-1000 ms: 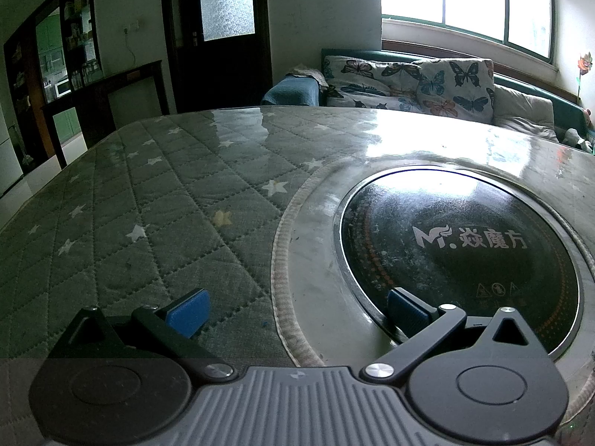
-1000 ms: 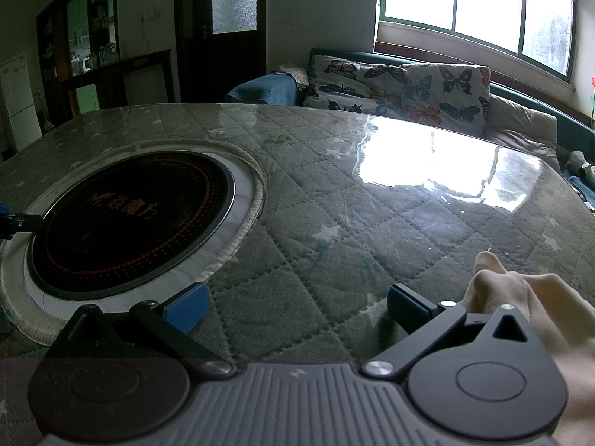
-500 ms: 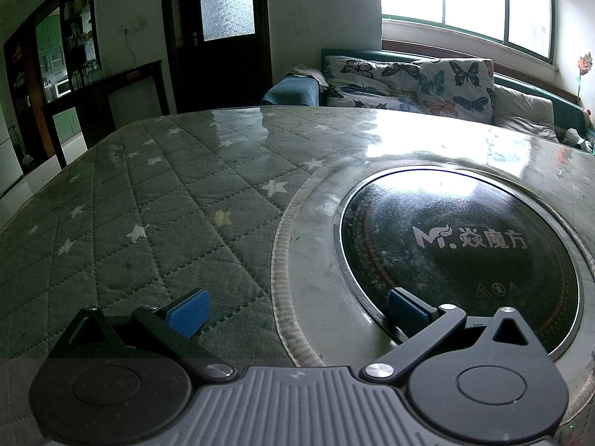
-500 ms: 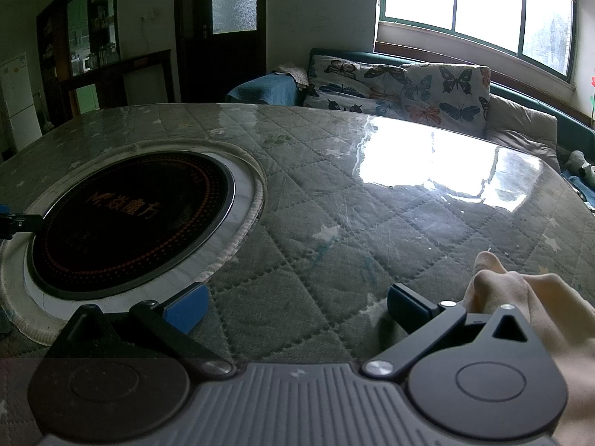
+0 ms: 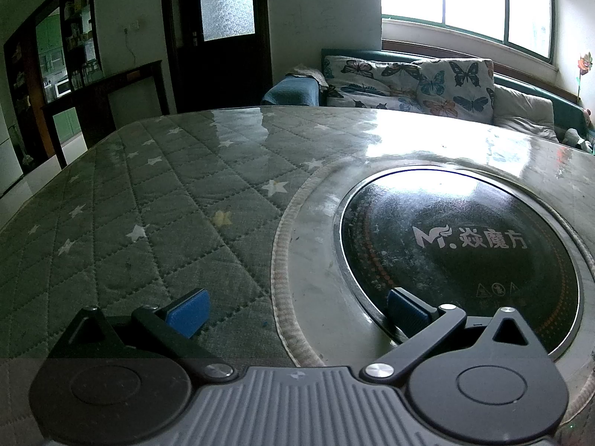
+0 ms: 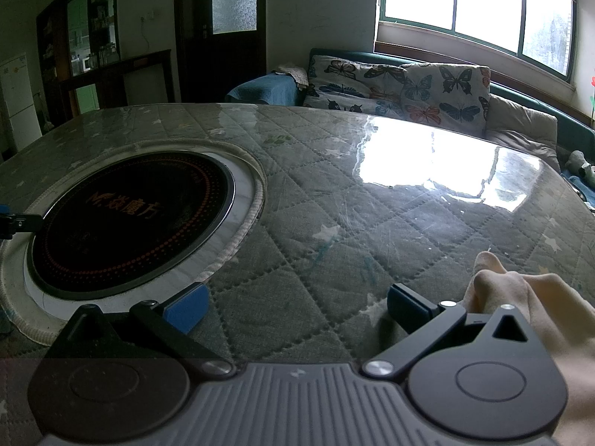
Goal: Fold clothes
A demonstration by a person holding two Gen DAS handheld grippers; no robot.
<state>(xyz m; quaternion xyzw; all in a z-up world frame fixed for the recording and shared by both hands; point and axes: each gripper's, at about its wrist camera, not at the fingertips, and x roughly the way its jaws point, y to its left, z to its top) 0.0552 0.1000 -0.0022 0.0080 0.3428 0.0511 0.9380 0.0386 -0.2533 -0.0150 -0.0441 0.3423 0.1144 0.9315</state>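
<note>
Your left gripper point(image 5: 295, 303) sits low over the table point(image 5: 148, 223), jaws spread wide, nothing between the blue pads point(image 5: 187, 312). One pad is over the quilted star-print cover, the other over the rim of the round black cooktop point(image 5: 457, 260) set into the table. White logo and characters on the glass read right way up from this side.

Your right gripper point(image 6: 295, 303) is also spread wide and holding nothing; bare quilting shows between its pads point(image 6: 186, 308). The cream garment point(image 6: 520, 297) is bunched on the table just beside the right-hand finger, outside the jaws. Can't tell whether it touches the finger; the gripper body hides the cloth's lower edge. It runs off the frame at lower right.

From the right wrist view the cooktop point(image 6: 130, 223) lies off to the left, and a blue-tipped bit of your left gripper point(image 6: 15, 221) pokes in at the left edge, at the cooktop's rim.

Clear glossy sheet over the cover; strong window glare on the far half. Past the table: a sofa with butterfly-print cushions point(image 6: 401, 89) under the window point(image 6: 476, 3), and a dark door point(image 5: 223, 29).
</note>
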